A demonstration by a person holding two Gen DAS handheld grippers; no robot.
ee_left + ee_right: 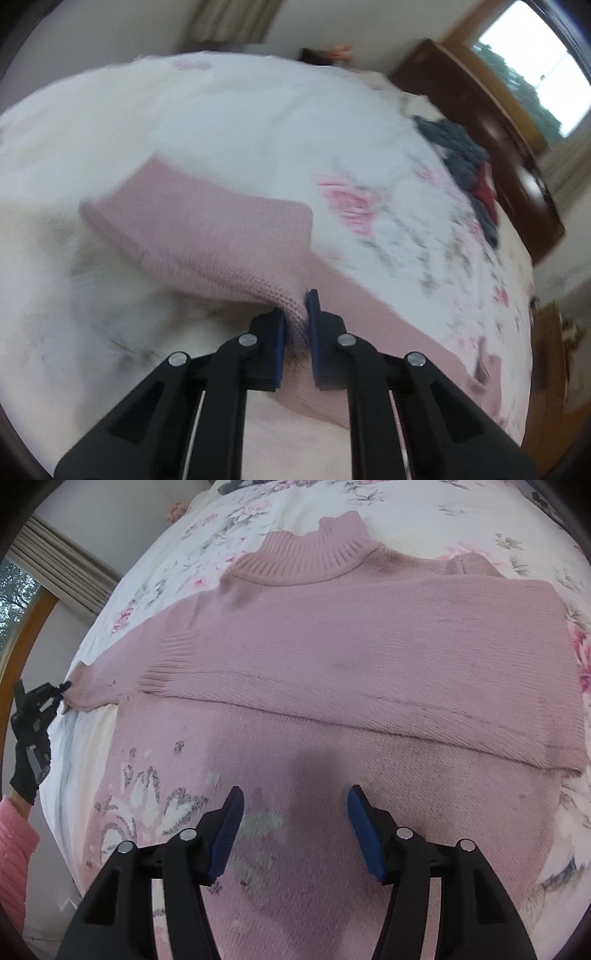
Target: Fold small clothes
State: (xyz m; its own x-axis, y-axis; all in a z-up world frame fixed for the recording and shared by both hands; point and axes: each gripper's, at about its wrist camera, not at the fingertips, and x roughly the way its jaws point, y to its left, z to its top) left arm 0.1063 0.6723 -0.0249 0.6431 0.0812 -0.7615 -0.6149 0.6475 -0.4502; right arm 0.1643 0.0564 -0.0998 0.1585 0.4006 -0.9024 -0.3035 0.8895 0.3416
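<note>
While the left gripper (pixel 295 317) is pinching the pink sweater (pixel 369 657) cuff at frame bottom, the right gripper (pixel 295 830) is hovering spread, empty; soft, floppy knit, best gripped at edges.

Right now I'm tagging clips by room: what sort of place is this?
Most likely a bedroom: a floral bedspread under the pink sweater, a wooden headboard, and a curtained window.

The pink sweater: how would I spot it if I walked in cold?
Find the bed with the floral sheet. The pink sweater lies flat across it, ribbed high collar at the far end, one sleeve folded across its chest. The dark clothes pile nearby is grey and red, crumpled.
</note>
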